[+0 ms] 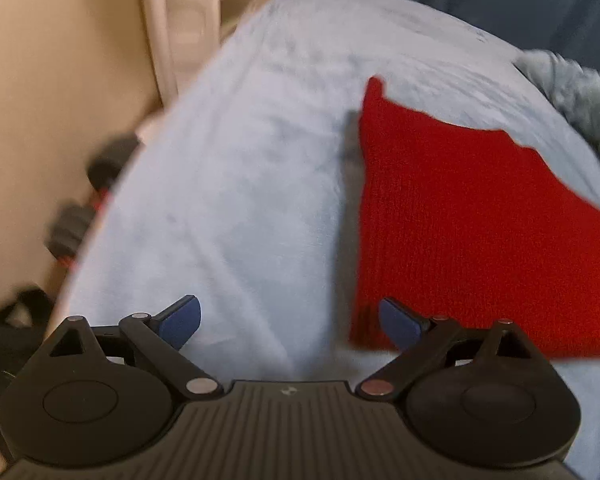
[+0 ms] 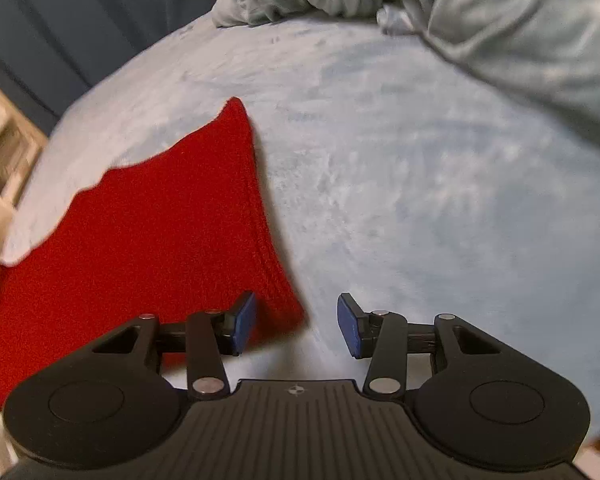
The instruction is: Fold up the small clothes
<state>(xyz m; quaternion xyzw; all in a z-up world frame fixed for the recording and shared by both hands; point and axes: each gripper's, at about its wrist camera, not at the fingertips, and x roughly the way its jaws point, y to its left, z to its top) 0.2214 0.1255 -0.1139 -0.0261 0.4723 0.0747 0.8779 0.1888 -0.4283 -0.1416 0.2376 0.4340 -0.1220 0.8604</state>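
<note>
A red knit garment (image 1: 472, 232) lies flat on a pale blue fleece bed cover (image 1: 240, 184). My left gripper (image 1: 290, 324) is open and empty, hovering over the cover at the garment's near left corner, its right pad just over the red edge. In the right wrist view the same red garment (image 2: 148, 240) lies to the left. My right gripper (image 2: 296, 324) is open and empty at the garment's near right corner, its left pad over the red edge.
A rumpled grey-green blanket (image 2: 480, 20) is heaped at the far side of the bed. Cream furniture (image 1: 60, 80) stands left of the bed, with dark dumbbells (image 1: 80, 216) on the floor beside it. Dark blue curtains (image 2: 60, 20) hang behind.
</note>
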